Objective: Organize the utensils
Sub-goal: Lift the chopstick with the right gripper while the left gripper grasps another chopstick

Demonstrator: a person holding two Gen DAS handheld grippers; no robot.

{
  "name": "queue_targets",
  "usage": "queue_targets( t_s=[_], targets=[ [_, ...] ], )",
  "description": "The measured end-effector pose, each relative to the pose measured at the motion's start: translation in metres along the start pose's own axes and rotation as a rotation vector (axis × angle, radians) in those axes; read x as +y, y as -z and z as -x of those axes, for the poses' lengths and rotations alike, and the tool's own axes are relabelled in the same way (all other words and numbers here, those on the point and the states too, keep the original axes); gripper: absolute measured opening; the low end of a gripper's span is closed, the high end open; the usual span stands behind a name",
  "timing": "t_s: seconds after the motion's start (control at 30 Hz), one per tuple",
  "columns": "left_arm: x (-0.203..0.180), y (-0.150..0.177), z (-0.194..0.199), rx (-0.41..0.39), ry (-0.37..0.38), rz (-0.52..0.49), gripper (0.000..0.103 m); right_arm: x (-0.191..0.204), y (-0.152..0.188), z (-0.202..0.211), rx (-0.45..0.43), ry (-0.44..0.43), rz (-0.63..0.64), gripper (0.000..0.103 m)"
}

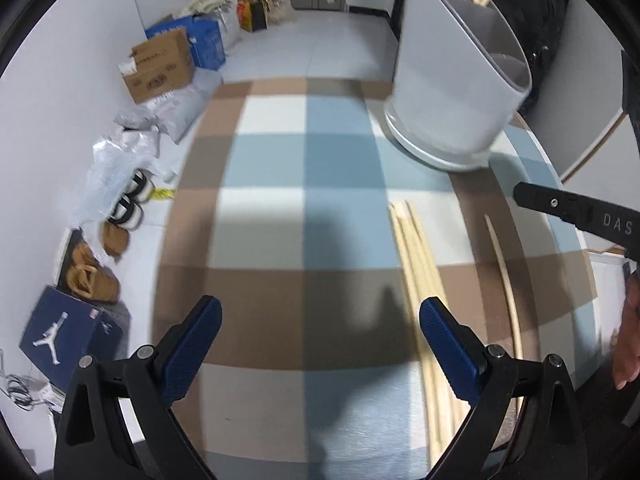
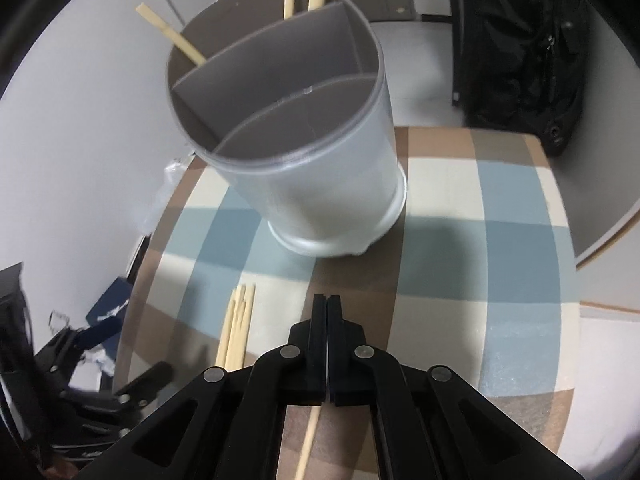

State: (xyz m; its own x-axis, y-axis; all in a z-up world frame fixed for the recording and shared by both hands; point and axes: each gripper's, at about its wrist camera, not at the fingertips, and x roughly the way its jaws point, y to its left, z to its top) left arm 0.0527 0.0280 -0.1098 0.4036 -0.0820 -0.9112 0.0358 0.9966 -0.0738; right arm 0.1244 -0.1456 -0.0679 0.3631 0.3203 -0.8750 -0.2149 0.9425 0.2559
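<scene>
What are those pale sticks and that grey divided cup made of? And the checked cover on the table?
The sticks look like bamboo or light wood: pale tan, matte, square-ended where they stand in the cup. The cup looks like plastic: smooth, satin grey, thin moulded dividers, a slightly translucent rim. The cover may be vinyl or coated cloth; it lies flat with a faint sheen, but blur leaves that open.

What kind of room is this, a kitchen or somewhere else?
Probably a room in someone's home, maybe a spare or storage room, not clearly a kitchen: cardboard boxes and slippers lie along the wall, and a utensil holder stands on a checked tablecloth.
</scene>
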Motion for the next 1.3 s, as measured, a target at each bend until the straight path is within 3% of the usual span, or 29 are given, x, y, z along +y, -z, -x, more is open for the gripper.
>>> queue_targets(
  t_s=[0.13, 0.3, 0.4, 0.6, 0.83, 0.93, 1.2, 1.3],
  targets=[
    [-0.009, 0.005, -0.003, 0.013, -0.027, -0.027, 0.097, 0.004, -0.001, -0.025, 0.065, -0.042, -0.035, 0.003],
    [-0.017, 0.010, -0.014, 0.056, -0.074, -0.054, 0.097, 0.007, -0.001, -0.017, 0.057, -0.088, -0.038, 0.008],
    [-0.019, 0.009, -0.014, 0.048, -0.074, -0.054, 0.097, 0.009, 0.001, -0.010, 0.041, -0.099, -0.038, 0.024],
    [-0.018, 0.004, -0.019, 0.064, -0.092, -0.027, 0.097, 0.008, 0.001, 0.000, 0.018, -0.091, -0.042, 0.038],
    [-0.015, -0.006, -0.026, 0.057, -0.085, 0.005, 0.095, -0.004, -0.005, 0.008, 0.017, -0.086, -0.052, 0.039],
    [-0.016, -0.012, -0.028, 0.053, -0.081, 0.010, 0.089, -0.005, -0.004, 0.007, 0.013, -0.082, -0.059, 0.041],
    [-0.026, -0.023, -0.030, 0.033, -0.049, -0.059, 0.060, -0.010, -0.007, 0.011, 0.002, -0.096, -0.051, 0.044],
    [-0.031, -0.026, -0.029, 0.035, -0.021, -0.096, 0.037, -0.012, -0.007, 0.007, 0.013, -0.098, -0.057, 0.044]
  ],
)
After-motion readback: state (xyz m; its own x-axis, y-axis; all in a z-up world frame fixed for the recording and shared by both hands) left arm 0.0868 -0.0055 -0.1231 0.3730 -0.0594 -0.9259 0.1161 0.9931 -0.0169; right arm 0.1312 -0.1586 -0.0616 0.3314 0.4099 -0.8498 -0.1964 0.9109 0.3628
